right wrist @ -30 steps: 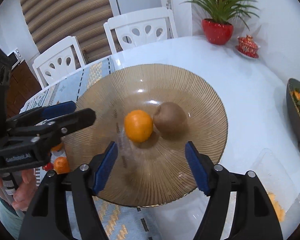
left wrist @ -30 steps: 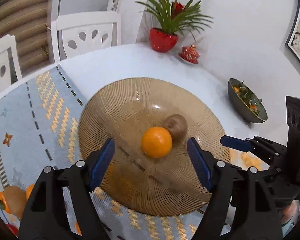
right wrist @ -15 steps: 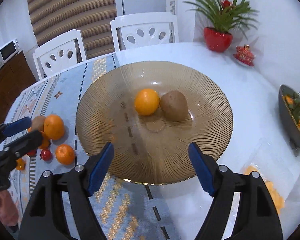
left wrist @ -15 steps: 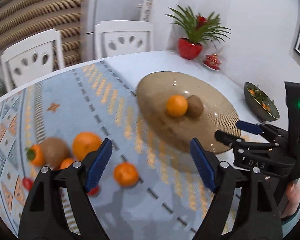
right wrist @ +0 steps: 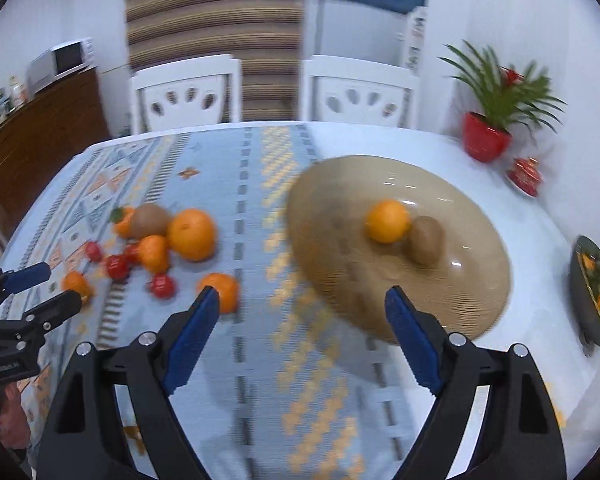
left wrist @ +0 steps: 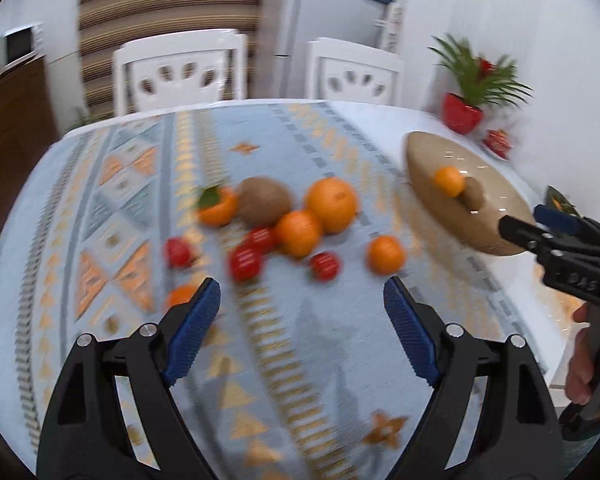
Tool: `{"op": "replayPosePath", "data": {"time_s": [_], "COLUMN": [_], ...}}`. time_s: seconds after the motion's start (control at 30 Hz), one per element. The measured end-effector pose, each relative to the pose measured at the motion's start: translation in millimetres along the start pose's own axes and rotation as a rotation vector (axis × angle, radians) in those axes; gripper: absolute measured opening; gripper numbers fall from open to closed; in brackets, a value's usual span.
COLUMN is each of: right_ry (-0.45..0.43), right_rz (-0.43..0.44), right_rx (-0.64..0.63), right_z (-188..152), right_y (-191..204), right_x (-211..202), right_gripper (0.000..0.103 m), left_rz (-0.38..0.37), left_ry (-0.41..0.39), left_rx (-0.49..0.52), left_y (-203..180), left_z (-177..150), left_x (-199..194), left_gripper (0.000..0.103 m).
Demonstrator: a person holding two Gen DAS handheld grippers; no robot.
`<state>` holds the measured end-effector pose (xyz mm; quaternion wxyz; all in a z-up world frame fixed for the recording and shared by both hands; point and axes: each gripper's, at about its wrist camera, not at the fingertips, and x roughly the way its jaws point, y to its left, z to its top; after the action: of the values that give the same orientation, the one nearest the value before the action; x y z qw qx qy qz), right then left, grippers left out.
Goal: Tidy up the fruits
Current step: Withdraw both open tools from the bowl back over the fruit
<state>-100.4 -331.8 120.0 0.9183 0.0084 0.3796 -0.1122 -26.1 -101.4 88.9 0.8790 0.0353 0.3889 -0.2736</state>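
Observation:
A ribbed brown glass plate (right wrist: 472, 312) (left wrist: 428, 168) holds an orange (right wrist: 387, 221) (left wrist: 449, 181) and a kiwi (right wrist: 427, 239) side by side. Loose fruit lies on the patterned blue cloth (left wrist: 300, 360): a big orange (left wrist: 332, 204), a kiwi (left wrist: 264, 201), smaller oranges (left wrist: 385, 255) and several small red fruits (left wrist: 244, 262). My left gripper (left wrist: 302, 304) hovers over the cloth just short of this pile, its jaws opening with nothing between them. My right gripper (right wrist: 302, 308) hangs between pile and plate, jaws opening and empty. A small orange (right wrist: 220, 291) lies by its left fingertip.
A dark bowl (right wrist: 596, 292) stands at the table's right edge. A red potted plant (right wrist: 485, 141) and a small red lidded pot (right wrist: 525, 171) sit at the back right. Two white chairs (right wrist: 186, 92) stand behind the table. A hand (left wrist: 584, 364) holds the right gripper's handle.
Both grippers drew back from over the plate and swung left toward the loose fruit pile. Their jaws widened. The orange and kiwi stay on the plate.

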Motion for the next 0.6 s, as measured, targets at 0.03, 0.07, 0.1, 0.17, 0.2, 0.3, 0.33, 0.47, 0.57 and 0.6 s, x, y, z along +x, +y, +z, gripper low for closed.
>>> {"op": "replayPosePath", "data": {"time_s": [0.03,0.07,0.1,0.17,0.2,0.3,0.33,0.47,0.57,0.6], "right_ry": [-0.001,-0.007,-0.012,-0.020,-0.020,-0.001,0.005,0.030,0.016,0.011], "right_rz": [0.009,0.014,0.021,0.047,0.054,0.098,0.112,0.148,0.119,0.127], "right_rx": [-0.014,-0.032,-0.044,-0.071,-0.075,-0.084,-0.081,-0.077,-0.091,-0.090], "right_z": [-1.4,-3.2,-4.4,-9.3,-10.7,-18.9,-21.0,-28.5,-34.8,-36.0], "right_y": [9.6,19.9,27.1,47.3,53.1,73.8,77.4,89.2,94.6,95.2], "right_x": [0.2,0.4,0.2,2.2,3.2,15.4,19.7,38.8,49.9,51.5], "right_gripper": [0.087,0.088,0.090,0.090,0.090,0.090,0.091,0.094,0.096,0.096], "left_rz": [0.020,0.036,0.050,0.077,0.085,0.125,0.134,0.164,0.194,0.186], "left_ry": [0.001,0.001,0.001,0.002,0.001,-0.001,0.001,-0.013,-0.034,-0.036], "left_rx": [-0.017,-0.029,-0.040,-0.063,-0.071,-0.079,-0.077,-0.055,-0.073,-0.089], "left_y": [10.2,17.2,23.9,38.0,41.7,49.3,49.4,46.2,50.3,53.6], "left_z": [-3.8,-6.6,-9.3,-13.5,-15.3,-21.6,-23.2,-29.6,-32.6,-33.7], "left_x": [-1.7,-2.7,-2.7,-1.2,-0.7,5.1,8.5,17.4,24.4,25.9], "left_gripper": [0.084,0.084,0.084,0.084,0.084,0.084,0.084,0.084,0.089,0.089]}}
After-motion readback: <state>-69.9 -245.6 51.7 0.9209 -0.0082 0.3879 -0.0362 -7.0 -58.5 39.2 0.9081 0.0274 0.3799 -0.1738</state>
